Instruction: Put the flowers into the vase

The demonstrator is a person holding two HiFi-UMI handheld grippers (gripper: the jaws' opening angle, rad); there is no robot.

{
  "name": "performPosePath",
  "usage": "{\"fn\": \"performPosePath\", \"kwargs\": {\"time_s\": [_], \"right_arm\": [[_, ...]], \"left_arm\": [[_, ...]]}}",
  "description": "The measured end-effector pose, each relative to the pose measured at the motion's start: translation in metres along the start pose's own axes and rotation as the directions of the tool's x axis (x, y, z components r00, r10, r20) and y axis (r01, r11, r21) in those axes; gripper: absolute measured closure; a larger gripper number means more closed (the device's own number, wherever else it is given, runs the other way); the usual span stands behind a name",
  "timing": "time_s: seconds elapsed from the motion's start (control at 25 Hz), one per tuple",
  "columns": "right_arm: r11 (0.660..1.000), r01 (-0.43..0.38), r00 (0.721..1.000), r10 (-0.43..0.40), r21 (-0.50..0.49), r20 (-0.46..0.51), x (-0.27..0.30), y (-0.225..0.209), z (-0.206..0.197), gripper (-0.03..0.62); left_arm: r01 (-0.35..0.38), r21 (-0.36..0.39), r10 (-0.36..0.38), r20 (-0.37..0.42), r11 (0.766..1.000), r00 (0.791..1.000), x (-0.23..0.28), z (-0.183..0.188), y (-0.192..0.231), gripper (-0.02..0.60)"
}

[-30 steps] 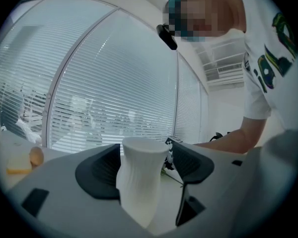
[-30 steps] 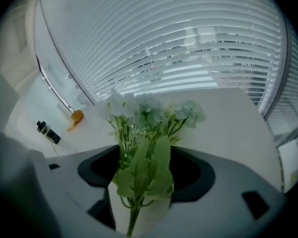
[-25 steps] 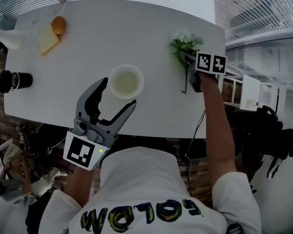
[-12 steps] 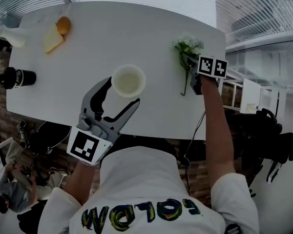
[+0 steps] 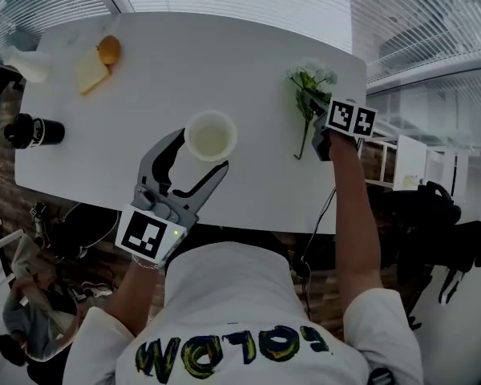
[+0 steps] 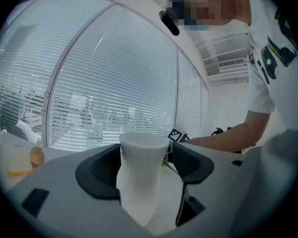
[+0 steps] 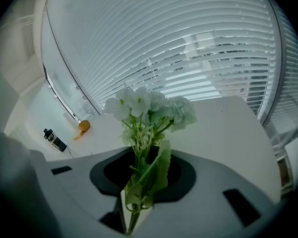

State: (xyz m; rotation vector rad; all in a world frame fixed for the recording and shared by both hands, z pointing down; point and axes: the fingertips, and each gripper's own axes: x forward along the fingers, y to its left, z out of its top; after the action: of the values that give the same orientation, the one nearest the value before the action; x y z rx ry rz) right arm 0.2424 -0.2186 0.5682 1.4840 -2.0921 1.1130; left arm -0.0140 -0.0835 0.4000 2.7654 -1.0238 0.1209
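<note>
I had one white table (image 5: 256,70) under me, and I placed everything against the one white vase (image 5: 211,135) standing near its front edge. My left gripper (image 5: 201,151) was released, its jaws spread to either side of the vase, with a gap showing on the right. My right gripper (image 5: 314,107), well to the right of the vase, was clenched on the one bunch of flowers (image 5: 309,87). Its jaws had just been closing, and the stems were pinched between them, white heads sticking out past the tips and the stem end trailing toward the front edge. Far left of the vase lay one black bottle (image 5: 34,131). Beyond the vase to the left sat one yellow wedge (image 5: 90,74) with one orange fruit (image 5: 108,50) touching it.
</note>
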Motion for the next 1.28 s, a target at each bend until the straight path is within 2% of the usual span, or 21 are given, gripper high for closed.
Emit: {"fn": "performPosePath", "kwargs": {"time_s": [0.28, 0.56, 0.88, 1.04, 1.28], "right_arm": [[1.0, -0.017, 0.998, 0.017, -0.009, 0.066, -0.02, 0.012, 0.022, 0.49], [0.999, -0.041, 0.983, 0.046, -0.028, 0.177, -0.045, 0.037, 0.053, 0.493], [0.993, -0.082, 0.947, 0.105, -0.086, 0.303, -0.083, 0.082, 0.093, 0.494], [0.986, -0.098, 0.92, 0.14, -0.132, 0.365, -0.108, 0.109, 0.114, 0.494], [0.973, -0.116, 0.887, 0.192, -0.2, 0.421, -0.135, 0.145, 0.142, 0.494]], "left_arm": [[-0.003, 0.008, 0.004, -0.012, 1.0, 1.0, 0.0, 0.001, -0.003, 0.259], [-0.005, 0.023, 0.006, -0.018, 1.0, 1.0, 0.0, -0.001, -0.004, 0.259], [-0.02, 0.023, 0.02, -0.021, 1.0, 1.0, -0.003, -0.006, -0.002, 0.259], [-0.018, 0.035, 0.019, -0.022, 0.999, 1.0, -0.004, -0.007, -0.004, 0.259], [-0.026, 0.021, 0.027, -0.021, 0.999, 0.999, -0.002, -0.006, -0.001, 0.259]]}}
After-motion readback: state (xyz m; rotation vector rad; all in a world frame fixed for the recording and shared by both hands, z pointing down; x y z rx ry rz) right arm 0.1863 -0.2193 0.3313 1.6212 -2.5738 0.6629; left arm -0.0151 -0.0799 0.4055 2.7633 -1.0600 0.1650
